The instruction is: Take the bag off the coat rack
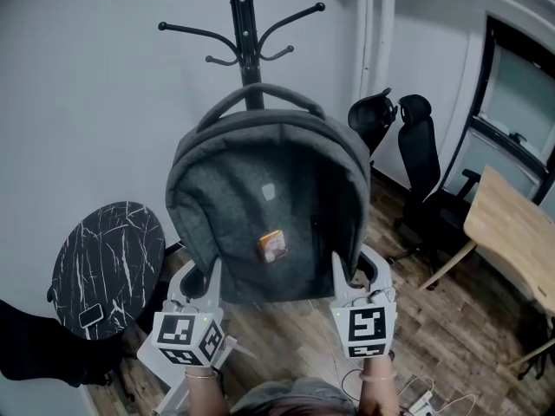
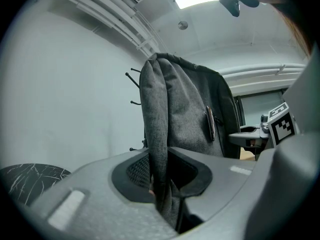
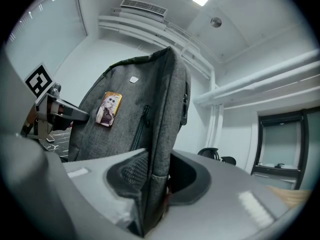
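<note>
Left gripper [image 2: 162,183]: held level at the lower left of the bag [image 1: 260,198]; its jaws are closed to a narrow gap and are clamped on a fold of grey fabric at the bag's left side edge.
Right gripper [image 3: 156,180]: held level at the lower right of the bag; its jaws are likewise drawn nearly together and a seam of the bag's right side edge is pinched between them.
Bag: a grey backpack, carried upright between the two grippers and rising above and beyond them; its top handle [image 1: 260,94] is seen farthest from the jaws.
Picture tag [image 1: 272,245]: fixed on the bag's front face, between the two grippers and just above their tips.
Coat rack [image 1: 247,33]: a black pole with curved hooks, set beyond the bag from both grippers; its pole is seen through the handle loop, and whether the two are touching cannot be told.
Round marble-top table [image 1: 108,267]: placed to the left of the left gripper, near the wall.
Office chairs [image 1: 421,159]: stood well beyond the right gripper, to its right.
Wooden table [image 1: 512,232]: seen farther right of the right gripper.
</note>
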Tool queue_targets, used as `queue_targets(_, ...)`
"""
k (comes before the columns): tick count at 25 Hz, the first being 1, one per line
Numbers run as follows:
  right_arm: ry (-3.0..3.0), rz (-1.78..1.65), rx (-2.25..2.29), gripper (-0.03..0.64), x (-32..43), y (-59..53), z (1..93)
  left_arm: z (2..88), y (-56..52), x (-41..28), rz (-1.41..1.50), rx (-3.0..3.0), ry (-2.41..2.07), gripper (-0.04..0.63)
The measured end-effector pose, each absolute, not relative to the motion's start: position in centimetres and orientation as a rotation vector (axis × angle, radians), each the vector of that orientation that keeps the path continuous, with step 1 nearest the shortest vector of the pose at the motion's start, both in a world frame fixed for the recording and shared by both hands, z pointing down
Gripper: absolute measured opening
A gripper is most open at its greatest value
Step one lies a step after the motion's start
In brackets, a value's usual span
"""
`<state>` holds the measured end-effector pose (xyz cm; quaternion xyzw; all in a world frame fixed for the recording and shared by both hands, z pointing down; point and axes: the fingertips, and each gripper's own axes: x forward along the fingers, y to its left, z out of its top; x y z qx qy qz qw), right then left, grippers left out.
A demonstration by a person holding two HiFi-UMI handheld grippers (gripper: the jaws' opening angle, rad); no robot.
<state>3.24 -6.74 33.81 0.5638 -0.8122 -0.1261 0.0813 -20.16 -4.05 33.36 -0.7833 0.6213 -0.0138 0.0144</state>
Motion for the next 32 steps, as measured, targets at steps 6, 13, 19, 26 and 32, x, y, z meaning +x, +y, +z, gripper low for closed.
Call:
queue_targets(6,-2.453,-0.371,1.66,0.098,5.4,-6.0,33.6,33.2,-2.9,-17.9,-0.045,-2.415,1.971,0.074)
queue_targets(13,-2.477,-0.362,1.622,0.098,8.3,-4.6,33.3,32.7,-0.8,-14.9,-0.059,-2.392,2.008,0.074)
queue_targets(19,-2.487,-0.367,1.608,0.098,9.3,-3.4,33.1,32.4,0.7,-13.8,-0.056,-2.374,2.023,0.074)
queue_targets(26,-2.502,-0.354,1.586,0.098,10.8,-1.8,33.5,32.5,2.4,-12.3,-0.064,-2.358,2.042,0.075)
queue_targets(32,-2.512,-0.355,1.569,0.098,11.4,-0.4,33.5,32.7,4.1,-11.6,-0.059,-2.35,2.064,0.074)
